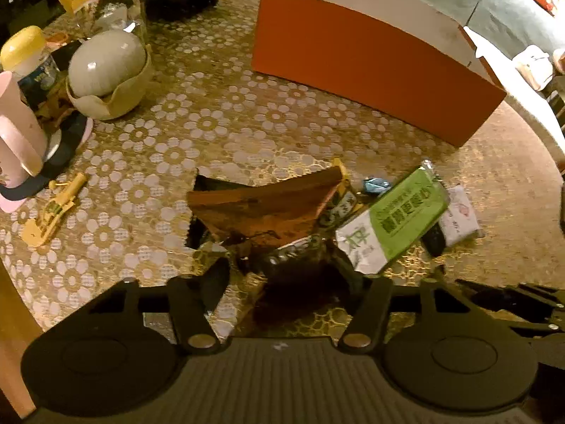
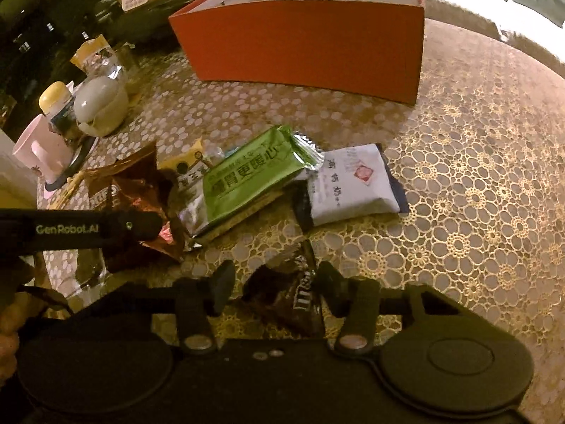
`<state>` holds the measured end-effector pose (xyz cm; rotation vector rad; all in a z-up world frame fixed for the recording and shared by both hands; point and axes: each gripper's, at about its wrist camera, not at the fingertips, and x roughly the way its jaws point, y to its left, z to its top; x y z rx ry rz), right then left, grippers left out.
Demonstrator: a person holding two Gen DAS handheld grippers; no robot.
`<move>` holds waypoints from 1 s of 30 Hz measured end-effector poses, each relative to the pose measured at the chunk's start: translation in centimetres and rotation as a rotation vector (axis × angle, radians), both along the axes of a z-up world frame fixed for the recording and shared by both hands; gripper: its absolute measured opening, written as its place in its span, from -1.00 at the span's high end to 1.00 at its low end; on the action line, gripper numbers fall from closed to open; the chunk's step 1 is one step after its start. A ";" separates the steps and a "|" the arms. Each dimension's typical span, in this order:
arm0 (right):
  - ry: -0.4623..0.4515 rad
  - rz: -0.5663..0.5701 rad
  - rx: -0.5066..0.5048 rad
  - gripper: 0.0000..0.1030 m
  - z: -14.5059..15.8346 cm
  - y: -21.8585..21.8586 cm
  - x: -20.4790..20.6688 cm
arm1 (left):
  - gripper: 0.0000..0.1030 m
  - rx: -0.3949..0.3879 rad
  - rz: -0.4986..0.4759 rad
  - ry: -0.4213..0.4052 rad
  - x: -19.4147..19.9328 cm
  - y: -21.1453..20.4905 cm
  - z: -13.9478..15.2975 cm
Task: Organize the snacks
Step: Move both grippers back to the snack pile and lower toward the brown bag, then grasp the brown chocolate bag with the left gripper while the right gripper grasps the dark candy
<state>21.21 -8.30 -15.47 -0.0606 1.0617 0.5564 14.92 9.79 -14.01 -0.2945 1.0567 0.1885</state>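
Right claw: fingers spread wide, a dark brown candy packet lying between them; whether either pad touches it cannot be told.
Left claw: fingers spread apart, nothing pinched; low over the near end of the snack pile, with a dark wrapper between the tips.
Table cover: gold lace with a flower pattern, under both claws and everything else.
Orange box: open-topped, white inside, standing well beyond the right claw's tips and past the whole pile; in the left wrist view it stands ahead and to the right.
Copper foil bag: crumpled, directly ahead of the left claw, just beyond its tips; in the right wrist view it sits forward-left, partly behind the left claw's arm.
Green packet: ahead of the right claw, slightly left, tilted and resting on other wrappers; forward-right of the left claw.
White packet: ahead and slightly right of the right claw, just beside the green packet's far end, lying flat.
Yellow-and-black packet: wedged between the foil bag and the green packet.
Blue wrapped sweet: small, beyond the green packet in the left wrist view.
Far left of both claws: a pink cup, a yellow-capped bottle, a pale egg-shaped container and a yellow toy.
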 end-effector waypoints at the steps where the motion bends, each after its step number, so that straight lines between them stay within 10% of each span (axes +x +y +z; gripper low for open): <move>1: -0.002 0.000 -0.004 0.15 0.0 0.0 0.0 | -0.05 -0.007 0.000 0.001 0.0 0.0 0.1; 30: -0.047 -0.054 0.091 0.62 3.2 -3.4 -3.2 | 0.13 -0.065 0.003 -0.055 -3.6 -0.2 4.1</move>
